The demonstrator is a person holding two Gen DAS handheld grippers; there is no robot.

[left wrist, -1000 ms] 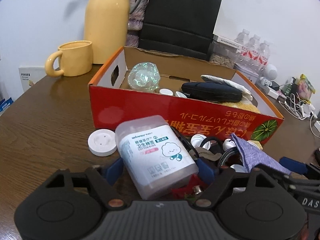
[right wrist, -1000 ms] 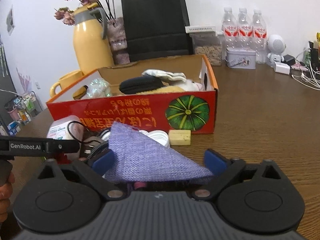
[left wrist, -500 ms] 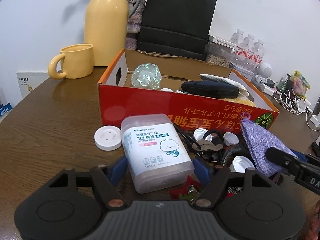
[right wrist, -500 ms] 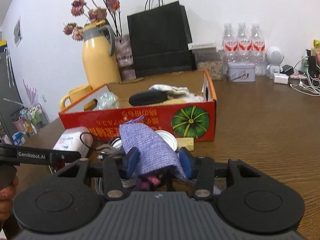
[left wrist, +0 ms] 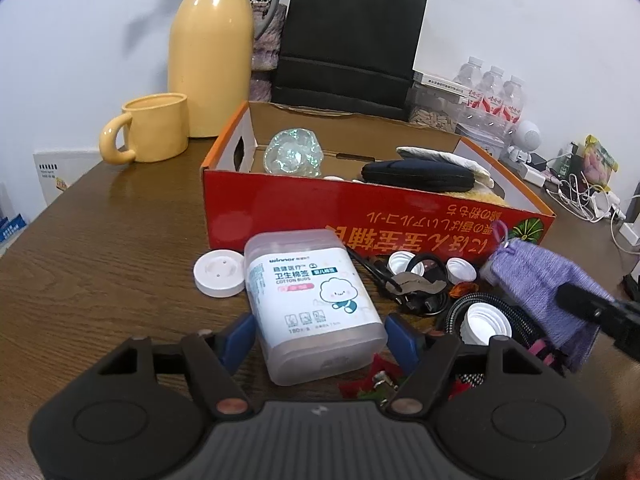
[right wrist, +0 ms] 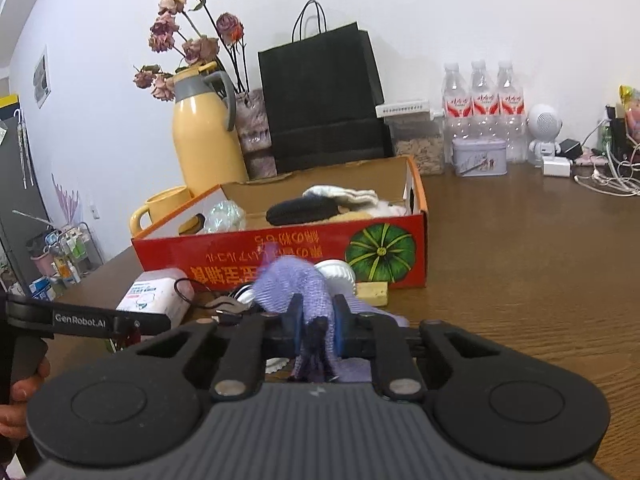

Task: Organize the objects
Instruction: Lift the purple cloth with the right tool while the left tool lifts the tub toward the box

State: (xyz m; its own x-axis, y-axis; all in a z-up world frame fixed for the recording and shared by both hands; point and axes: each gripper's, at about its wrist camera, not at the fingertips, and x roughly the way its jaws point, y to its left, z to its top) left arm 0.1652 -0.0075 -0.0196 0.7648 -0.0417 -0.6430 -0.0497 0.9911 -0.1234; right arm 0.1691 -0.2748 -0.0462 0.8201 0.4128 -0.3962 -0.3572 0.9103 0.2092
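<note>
Purple woven pouch sits pinched in the right gripper, the red box straight ahead beyond it.

Purple knit pouch bunched before the red box.

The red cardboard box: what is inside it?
Inside the red cardboard box: a shiny crumpled ball, a black pouch and white cloth. The floor beneath them is hidden.
</note>
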